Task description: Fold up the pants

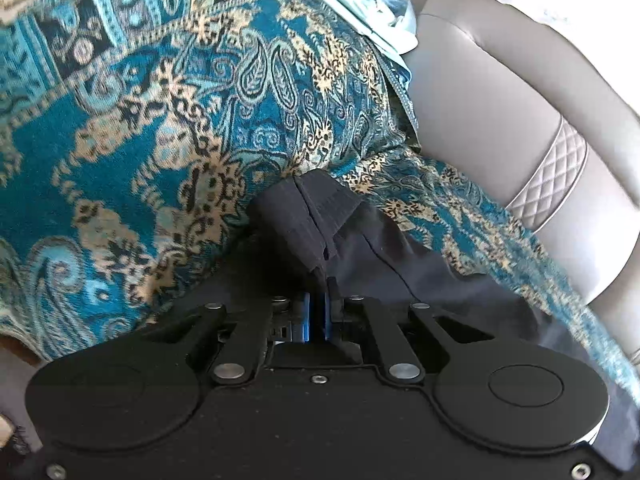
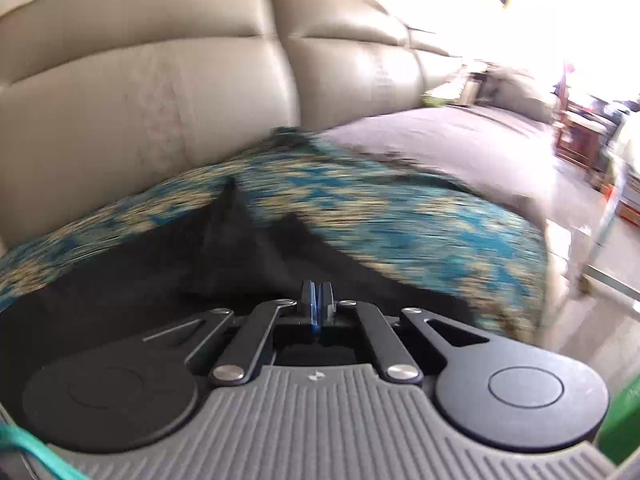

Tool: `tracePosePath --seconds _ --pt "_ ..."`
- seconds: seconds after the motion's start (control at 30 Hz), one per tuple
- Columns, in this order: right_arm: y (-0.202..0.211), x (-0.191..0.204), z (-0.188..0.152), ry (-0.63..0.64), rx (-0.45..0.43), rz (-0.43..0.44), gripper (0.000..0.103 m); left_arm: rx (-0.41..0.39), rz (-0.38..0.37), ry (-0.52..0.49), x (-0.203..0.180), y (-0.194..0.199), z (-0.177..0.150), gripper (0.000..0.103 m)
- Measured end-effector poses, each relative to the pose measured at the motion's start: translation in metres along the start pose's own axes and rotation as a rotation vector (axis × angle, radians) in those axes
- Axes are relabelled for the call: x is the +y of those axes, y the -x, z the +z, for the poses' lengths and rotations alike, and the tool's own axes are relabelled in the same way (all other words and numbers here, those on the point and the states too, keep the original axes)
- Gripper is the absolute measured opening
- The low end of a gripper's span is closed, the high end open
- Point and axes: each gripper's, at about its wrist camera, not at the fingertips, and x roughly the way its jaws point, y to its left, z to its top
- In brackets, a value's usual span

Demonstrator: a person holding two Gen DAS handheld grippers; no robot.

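The black pants lie on a teal and gold patterned throw over a sofa. My left gripper is shut on the pants near the ribbed waistband, which bunches up just ahead of the blue pads. In the right wrist view the black pants spread left and forward of my right gripper, whose pads are pressed together on a fold of the cloth. The patterned throw is motion-blurred there.
The beige leather sofa back rises behind the throw, with an armrest with a quilted strip at the right. Pale cloth lies at the throw's top edge. A grey cushion, furniture and floor lie to the right.
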Motion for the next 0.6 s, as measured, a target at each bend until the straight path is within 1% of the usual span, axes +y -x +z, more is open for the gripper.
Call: tracePosePath --seconds 0.07,0.1,0.13,0.17,0.2,0.23,0.27,0.3,0.33,0.4,0.43,0.5,0.53,0.6 --pt "-0.002 -0.028 -0.002 -0.050 0.025 -0.001 0.003 0.008 -0.003 -0.002 0.002 0.001 -0.001 0.006" --pt "-0.003 -0.042 -0.004 -0.075 0.033 0.017 0.003 0.011 -0.003 0.000 0.003 0.000 -0.002 0.006" --pt "-0.003 -0.054 -0.006 -0.103 0.033 0.080 0.006 0.016 0.001 0.000 0.003 -0.001 -0.003 0.006" --pt "-0.003 -0.066 -0.010 -0.145 0.034 0.175 0.011 0.019 0.005 0.000 0.004 -0.002 -0.003 0.006" --pt "-0.003 -0.076 -0.014 -0.184 0.038 0.250 0.017 0.021 0.011 -0.003 0.003 -0.003 -0.004 0.006" --pt "0.000 -0.081 -0.017 -0.211 0.035 0.289 0.037 0.021 0.016 -0.005 0.003 -0.004 -0.005 0.006" --pt "0.001 -0.082 -0.020 -0.220 0.020 0.297 0.043 0.023 0.022 -0.007 0.002 -0.005 -0.006 0.006" --pt "0.002 -0.080 -0.022 -0.202 0.000 0.298 0.056 0.028 0.028 -0.005 0.002 -0.007 -0.006 0.006" --pt "0.002 -0.074 -0.024 -0.166 -0.014 0.291 0.061 0.032 0.032 -0.001 0.002 -0.008 -0.006 0.006" --pt "0.002 -0.052 -0.026 -0.032 -0.036 0.267 0.063 0.038 0.037 0.006 0.003 -0.011 -0.006 0.006" --pt "0.000 -0.037 -0.026 0.046 -0.048 0.247 0.067 0.039 0.038 0.008 0.004 -0.011 -0.006 0.006" --pt "-0.010 -0.013 -0.025 0.155 -0.064 0.207 0.073 0.039 0.041 0.012 0.004 -0.012 -0.006 0.006" --pt "-0.015 -0.006 -0.024 0.178 -0.069 0.192 0.078 0.039 0.044 0.013 0.004 -0.012 -0.006 0.006" --pt "-0.031 0.005 -0.020 0.179 -0.062 0.171 0.082 0.040 0.049 0.013 0.004 -0.013 -0.006 0.006"
